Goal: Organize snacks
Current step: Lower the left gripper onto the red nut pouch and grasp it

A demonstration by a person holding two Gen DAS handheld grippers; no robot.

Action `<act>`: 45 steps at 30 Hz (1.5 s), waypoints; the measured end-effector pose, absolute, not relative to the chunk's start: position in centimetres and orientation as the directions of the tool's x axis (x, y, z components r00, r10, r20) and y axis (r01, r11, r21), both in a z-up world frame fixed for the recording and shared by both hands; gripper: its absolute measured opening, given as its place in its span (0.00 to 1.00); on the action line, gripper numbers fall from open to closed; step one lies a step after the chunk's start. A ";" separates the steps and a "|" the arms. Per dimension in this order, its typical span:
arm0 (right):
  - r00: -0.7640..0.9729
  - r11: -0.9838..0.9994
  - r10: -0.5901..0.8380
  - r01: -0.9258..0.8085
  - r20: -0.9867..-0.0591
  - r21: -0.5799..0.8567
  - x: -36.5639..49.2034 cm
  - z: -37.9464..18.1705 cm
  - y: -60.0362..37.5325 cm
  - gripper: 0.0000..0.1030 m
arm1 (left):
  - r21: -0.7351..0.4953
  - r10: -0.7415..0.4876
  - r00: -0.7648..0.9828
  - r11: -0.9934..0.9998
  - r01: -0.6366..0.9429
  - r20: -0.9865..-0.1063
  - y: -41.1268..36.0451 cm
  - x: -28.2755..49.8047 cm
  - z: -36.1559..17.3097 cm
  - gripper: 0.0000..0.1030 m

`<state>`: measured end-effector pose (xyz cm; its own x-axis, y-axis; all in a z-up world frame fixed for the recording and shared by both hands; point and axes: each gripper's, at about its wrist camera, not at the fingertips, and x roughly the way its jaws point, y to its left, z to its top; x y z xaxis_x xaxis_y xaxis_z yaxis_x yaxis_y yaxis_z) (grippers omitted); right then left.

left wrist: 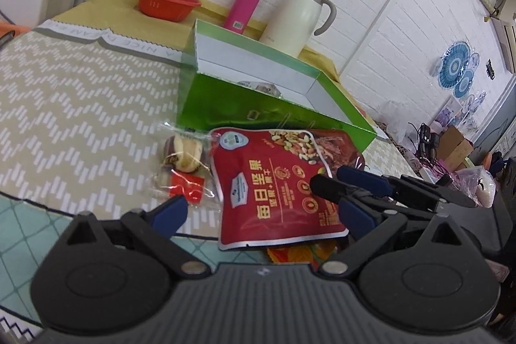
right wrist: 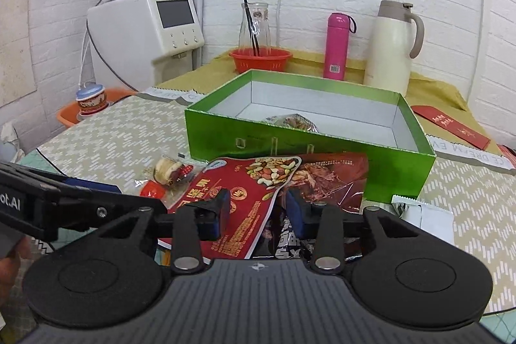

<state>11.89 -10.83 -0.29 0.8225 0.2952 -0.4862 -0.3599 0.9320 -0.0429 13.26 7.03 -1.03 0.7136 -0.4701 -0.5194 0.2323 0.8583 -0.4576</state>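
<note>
A red mixed-nut pouch (left wrist: 274, 182) lies on the table in front of an open green box (left wrist: 225, 105). The box (right wrist: 290, 141) holds one wrapped snack (right wrist: 292, 121). A clear-wrapped date snack (left wrist: 183, 155) lies left of the pouch, and shows in the right wrist view (right wrist: 167, 171). My left gripper (left wrist: 261, 208) is open, its fingers wide either side of the pouch's near end. My right gripper (right wrist: 256, 205) is open over the pouch's right edge (right wrist: 258, 179), with its fingers (left wrist: 354, 179) seen from the left. A dark packet (right wrist: 287, 240) lies under the pouch.
At the back stand a red basket (right wrist: 260, 58) with a glass carafe (right wrist: 254, 24), a pink bottle (right wrist: 337, 45) and a cream thermos jug (right wrist: 391, 44). A water dispenser (right wrist: 145, 31) stands left. A red envelope (right wrist: 451, 126) lies right of the box.
</note>
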 end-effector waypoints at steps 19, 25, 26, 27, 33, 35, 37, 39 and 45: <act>0.731 0.866 0.448 -0.498 -0.514 0.047 7.3 -0.2 -11.6 0.15 | -0.485 -0.559 0.610 0.820 0.304 -0.562 6.1 10.9 -1.9 0.32; 0.765 0.909 0.383 -0.413 -0.518 0.061 9.1 -0.1 -13.0 0.47 | -0.507 -0.509 0.660 0.834 0.218 -0.553 7.5 11.6 -2.0 0.75; 0.752 0.910 0.384 -0.406 -0.536 0.083 9.3 -0.2 -13.2 0.47 | -0.513 -0.515 0.650 0.831 0.217 -0.559 7.5 11.9 -2.2 0.75; 0.750 0.911 0.384 -0.404 -0.538 0.087 9.2 -0.3 -13.4 0.47 | -0.515 -0.516 0.646 0.830 0.214 -0.563 7.5 12.1 -2.4 0.75; 0.735 0.914 0.394 -0.378 -0.551 0.149 10.1 -0.8 -14.0 0.50 | -0.524 -0.522 0.651 0.824 0.217 -0.551 7.1 13.4 -2.6 0.76; 0.739 0.916 0.388 -0.375 -0.551 0.142 10.7 -0.9 -13.7 0.58 | -0.515 -0.521 0.653 0.827 0.225 -0.550 7.0 13.8 -2.6 0.76; 0.741 0.914 0.391 -0.384 -0.546 0.134 11.1 -1.0 -13.3 0.72 | -0.501 -0.513 0.659 0.834 0.230 -0.550 6.7 14.1 -2.6 0.76; 0.741 0.911 0.390 -0.398 -0.546 0.110 11.0 -1.2 -12.6 0.88 | -0.490 -0.506 0.661 0.840 0.233 -0.554 6.5 14.2 -2.6 0.70; 0.728 0.889 0.409 -0.455 -0.550 0.058 10.5 -1.5 -12.2 1.00 | -0.502 -0.524 0.651 0.830 0.243 -0.550 7.1 13.7 -2.7 0.46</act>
<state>10.53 -12.24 -1.52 0.7285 0.4086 -0.5499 -0.4545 0.8888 0.0584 13.68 7.06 -2.72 0.6506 -0.5235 -0.5502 0.2429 0.8298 -0.5024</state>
